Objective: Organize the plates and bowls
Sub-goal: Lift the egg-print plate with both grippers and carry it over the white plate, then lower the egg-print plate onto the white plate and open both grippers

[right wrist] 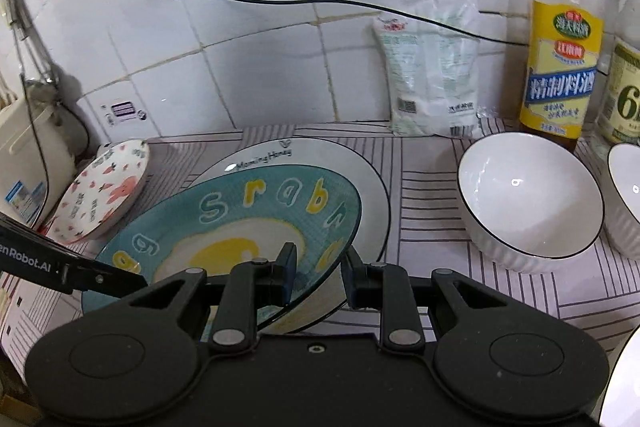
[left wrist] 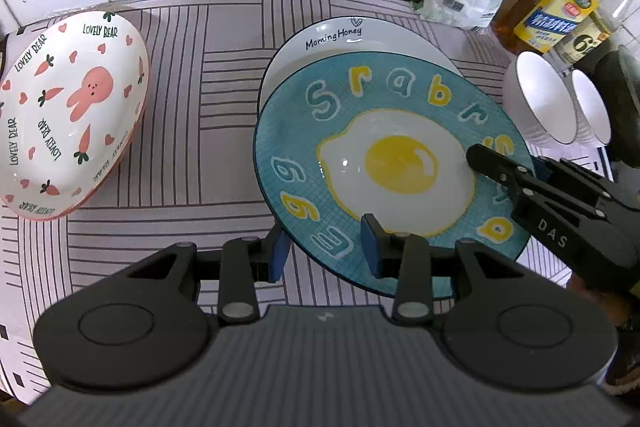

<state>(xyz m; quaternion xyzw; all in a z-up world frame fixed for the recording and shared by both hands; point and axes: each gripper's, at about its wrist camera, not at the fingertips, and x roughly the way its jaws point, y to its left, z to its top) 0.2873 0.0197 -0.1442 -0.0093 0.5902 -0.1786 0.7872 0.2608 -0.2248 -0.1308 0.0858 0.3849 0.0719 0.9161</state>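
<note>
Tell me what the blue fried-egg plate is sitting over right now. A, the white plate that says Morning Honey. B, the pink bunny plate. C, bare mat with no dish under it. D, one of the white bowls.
A: the blue fried-egg plate overlaps the white Morning Honey plate, whose lettered rim shows behind it, while the bunny plate lies apart to the side.

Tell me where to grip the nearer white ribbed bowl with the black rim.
Pinch the white ribbed bowl at its thin black rim, one finger inside and one outside, coming from above on the near side: its mouth tilts this way, and a second bowl crowds its right.
</note>
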